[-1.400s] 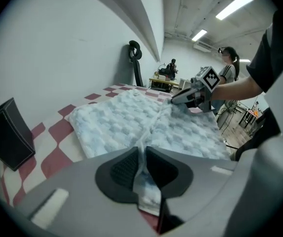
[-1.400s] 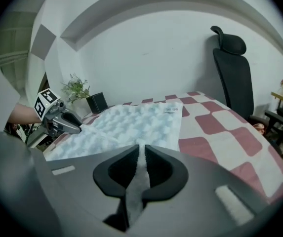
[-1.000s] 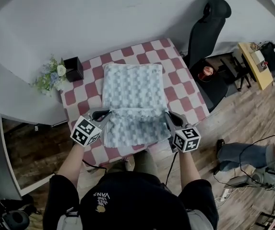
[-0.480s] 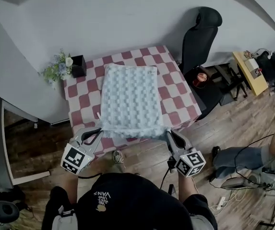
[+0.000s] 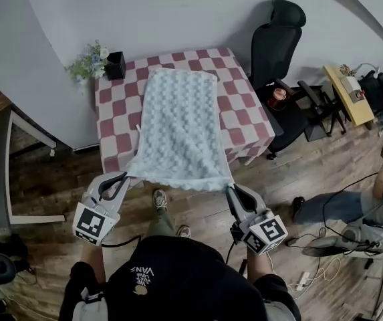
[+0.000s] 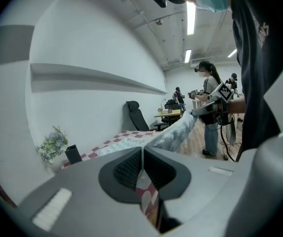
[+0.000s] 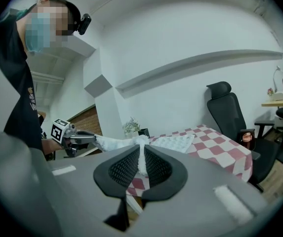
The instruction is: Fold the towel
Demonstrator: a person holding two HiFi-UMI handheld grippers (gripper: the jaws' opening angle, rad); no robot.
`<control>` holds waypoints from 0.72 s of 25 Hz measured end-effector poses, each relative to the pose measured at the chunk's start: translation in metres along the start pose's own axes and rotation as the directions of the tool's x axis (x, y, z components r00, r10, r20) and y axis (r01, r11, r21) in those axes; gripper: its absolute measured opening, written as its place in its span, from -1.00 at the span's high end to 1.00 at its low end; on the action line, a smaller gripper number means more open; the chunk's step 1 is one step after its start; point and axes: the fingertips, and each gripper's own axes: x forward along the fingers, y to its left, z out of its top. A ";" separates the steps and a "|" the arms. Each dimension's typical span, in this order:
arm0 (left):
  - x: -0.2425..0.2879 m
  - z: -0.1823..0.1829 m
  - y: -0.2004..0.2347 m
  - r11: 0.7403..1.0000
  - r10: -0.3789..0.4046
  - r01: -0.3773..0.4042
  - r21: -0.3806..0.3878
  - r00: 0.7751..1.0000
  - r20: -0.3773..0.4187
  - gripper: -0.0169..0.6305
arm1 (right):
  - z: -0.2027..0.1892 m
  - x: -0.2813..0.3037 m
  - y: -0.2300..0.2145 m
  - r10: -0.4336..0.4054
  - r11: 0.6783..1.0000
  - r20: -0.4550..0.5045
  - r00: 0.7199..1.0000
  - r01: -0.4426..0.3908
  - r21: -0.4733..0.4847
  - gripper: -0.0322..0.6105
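A pale blue waffle-textured towel (image 5: 178, 119) lies lengthwise on the red-and-white checked table (image 5: 244, 112). Its near end is lifted off the table's front edge and stretched taut over the floor. My left gripper (image 5: 130, 177) is shut on the towel's near left corner, and my right gripper (image 5: 229, 187) is shut on the near right corner. In the left gripper view the jaws (image 6: 141, 154) meet, with the towel (image 6: 178, 131) running off toward the right gripper (image 6: 215, 100). The right gripper view shows white towel cloth (image 7: 141, 154) pinched between the jaws (image 7: 142, 164).
A black office chair (image 5: 275, 39) stands right of the table. Flowers (image 5: 89, 62) and a black box (image 5: 115, 65) sit at the table's far left corner. A yellow side table (image 5: 348, 92), cables and a seated person (image 5: 378, 199) are at the right. Wooden floor lies under the grippers.
Both grippers have drawn back toward me and risen. They carried the towel's near edge from over the table to beyond its front edge, so the towel now lies stretched out.
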 end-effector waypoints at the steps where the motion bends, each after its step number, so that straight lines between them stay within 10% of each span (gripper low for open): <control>1: -0.006 0.001 -0.007 1.000 0.002 -0.002 -0.004 1.000 -0.001 0.90 | -0.002 -0.006 0.001 0.000 1.000 -0.002 1.000 0.000 -0.007 0.81; 18: 0.024 0.039 0.022 0.985 0.075 -0.086 0.150 0.994 0.074 0.90 | 0.025 0.029 -0.035 -0.082 0.973 0.025 0.996 0.085 -0.214 0.81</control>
